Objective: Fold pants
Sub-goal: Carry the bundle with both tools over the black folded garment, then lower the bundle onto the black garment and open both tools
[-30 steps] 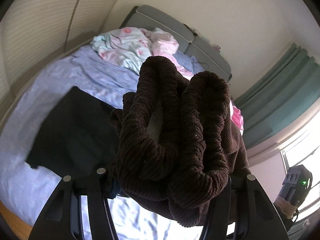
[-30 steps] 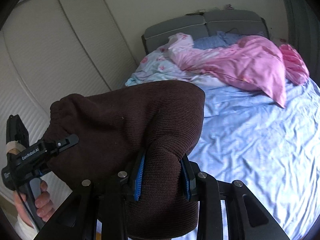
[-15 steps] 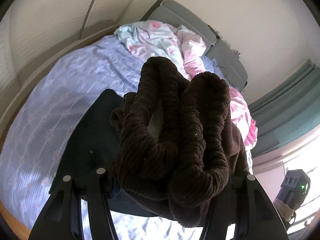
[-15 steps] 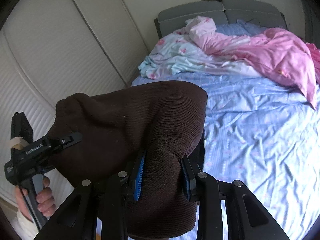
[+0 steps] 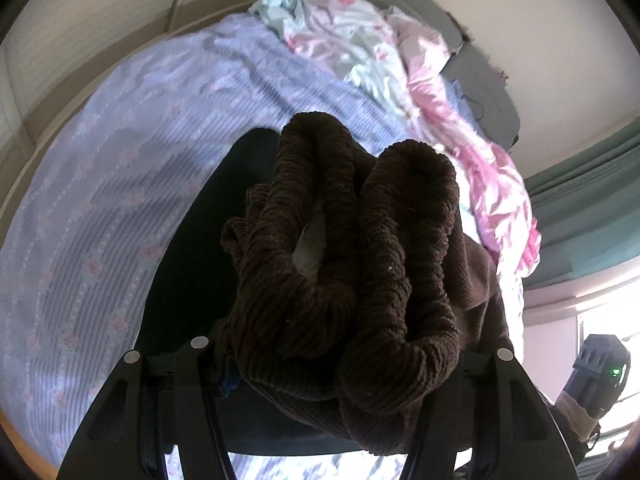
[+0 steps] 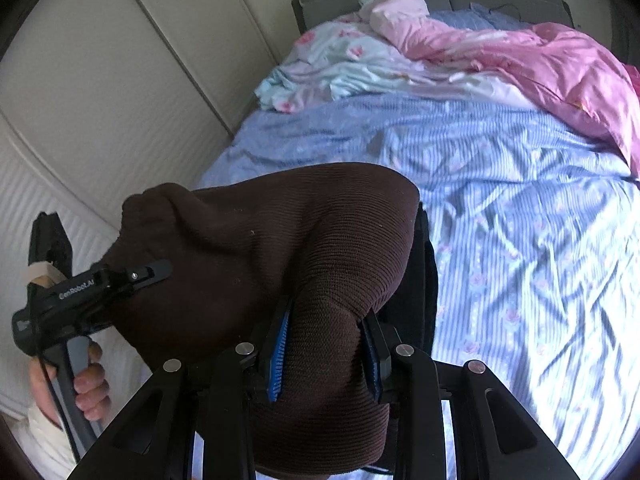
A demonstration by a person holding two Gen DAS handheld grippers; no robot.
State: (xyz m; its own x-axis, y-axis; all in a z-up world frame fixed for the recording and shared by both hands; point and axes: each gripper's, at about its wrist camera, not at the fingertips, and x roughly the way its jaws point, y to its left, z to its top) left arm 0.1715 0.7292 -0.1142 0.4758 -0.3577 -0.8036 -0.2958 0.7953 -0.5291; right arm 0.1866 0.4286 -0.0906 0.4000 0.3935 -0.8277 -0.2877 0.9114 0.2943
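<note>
Both tools carry the brown knit pants (image 6: 280,248) in the air over the bed's blue striped sheet (image 6: 520,208). The right gripper (image 6: 326,354) is clamped on a thick fold. The left gripper (image 5: 340,364) has the bunched waistband between its jaws, which are easing apart. The pants look doubled over, but nothing is laid flat yet; a dark garment (image 5: 188,264) lies below.

Daylight from window (image 5: 608,320), bg blurred, fisheye edges dark
</note>
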